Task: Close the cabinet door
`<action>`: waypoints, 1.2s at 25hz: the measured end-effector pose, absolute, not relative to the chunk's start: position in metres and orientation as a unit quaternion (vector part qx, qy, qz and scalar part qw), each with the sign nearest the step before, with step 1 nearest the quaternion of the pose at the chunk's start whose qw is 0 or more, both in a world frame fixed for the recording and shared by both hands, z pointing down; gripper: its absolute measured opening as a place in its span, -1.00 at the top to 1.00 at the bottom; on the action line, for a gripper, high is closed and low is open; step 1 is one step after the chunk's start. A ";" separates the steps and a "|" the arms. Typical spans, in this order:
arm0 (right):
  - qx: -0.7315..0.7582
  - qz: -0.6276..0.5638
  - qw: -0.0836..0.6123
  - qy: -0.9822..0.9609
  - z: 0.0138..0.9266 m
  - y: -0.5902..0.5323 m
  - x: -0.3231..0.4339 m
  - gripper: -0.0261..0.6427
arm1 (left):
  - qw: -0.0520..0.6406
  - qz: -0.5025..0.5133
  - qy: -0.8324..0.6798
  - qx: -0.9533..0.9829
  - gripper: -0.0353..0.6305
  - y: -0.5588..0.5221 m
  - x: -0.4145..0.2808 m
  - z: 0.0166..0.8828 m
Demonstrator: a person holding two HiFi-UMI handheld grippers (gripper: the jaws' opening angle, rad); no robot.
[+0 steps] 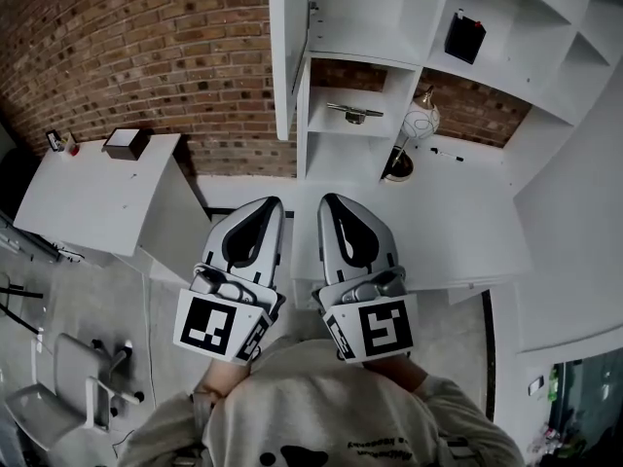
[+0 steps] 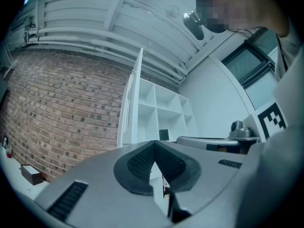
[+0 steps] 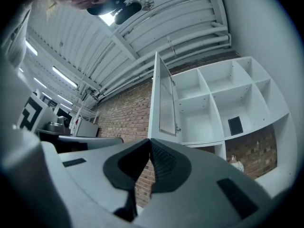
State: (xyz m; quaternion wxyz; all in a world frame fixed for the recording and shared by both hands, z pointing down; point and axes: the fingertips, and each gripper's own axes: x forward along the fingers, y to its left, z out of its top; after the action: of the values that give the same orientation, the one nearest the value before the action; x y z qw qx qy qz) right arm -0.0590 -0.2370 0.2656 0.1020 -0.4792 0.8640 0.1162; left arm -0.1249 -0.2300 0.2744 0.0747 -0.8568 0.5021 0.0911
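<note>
The left claw (image 1: pixel 265 207) and right claw (image 1: pixel 333 204) are both closed, pads tip to tip with nothing between them. They sit side by side, just apart, pointing toward the white cabinet (image 1: pixel 375 115). The cabinet door (image 1: pixel 287 52) stands open, edge-on, well beyond the left claw's tip and touched by neither.

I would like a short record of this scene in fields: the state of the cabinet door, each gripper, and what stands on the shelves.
cabinet door: open, swung out from the white shelves
left gripper: jaws together, nothing held, apart from the door
right gripper: jaws together, nothing held, apart from the door
on the shelves: black box in an upper compartment; metal object lower down
task: door not yet closed
</note>
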 end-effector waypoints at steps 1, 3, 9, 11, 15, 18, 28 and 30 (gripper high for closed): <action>-0.481 0.114 0.102 0.863 0.265 -0.240 -0.059 0.87 | 0.073 0.091 0.501 -0.857 0.87 -0.233 -0.125 0.274; -0.485 0.113 0.100 0.861 0.262 -0.246 -0.059 0.87 | 0.072 0.093 0.498 -0.859 0.87 -0.238 -0.127 0.271; -0.494 0.139 0.090 0.854 0.241 -0.257 -0.063 0.87 | 0.082 0.104 0.477 -0.869 0.87 -0.247 -0.131 0.249; -0.497 0.145 0.089 0.851 0.235 -0.261 -0.064 0.87 | 0.083 0.106 0.471 -0.872 0.87 -0.251 -0.132 0.244; -0.500 0.157 0.090 0.847 0.224 -0.266 -0.067 0.87 | 0.091 0.107 0.464 -0.874 0.87 -0.258 -0.135 0.235; -0.499 0.164 0.093 0.846 0.217 -0.267 -0.070 0.86 | 0.102 0.108 0.460 -0.875 0.87 -0.260 -0.136 0.227; -0.489 0.182 0.103 0.847 0.197 -0.271 -0.085 0.86 | 0.133 0.116 0.455 -0.873 0.87 -0.264 -0.145 0.201; -0.489 0.185 0.106 0.846 0.192 -0.271 -0.086 0.87 | 0.137 0.121 0.453 -0.872 0.87 -0.264 -0.146 0.195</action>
State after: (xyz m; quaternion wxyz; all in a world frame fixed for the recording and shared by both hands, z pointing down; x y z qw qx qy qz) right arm -0.0863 -0.2713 0.1923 0.1060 -0.4888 0.8460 0.1846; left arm -0.1457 -0.2640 0.1953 0.1372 -0.8725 0.4531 0.1212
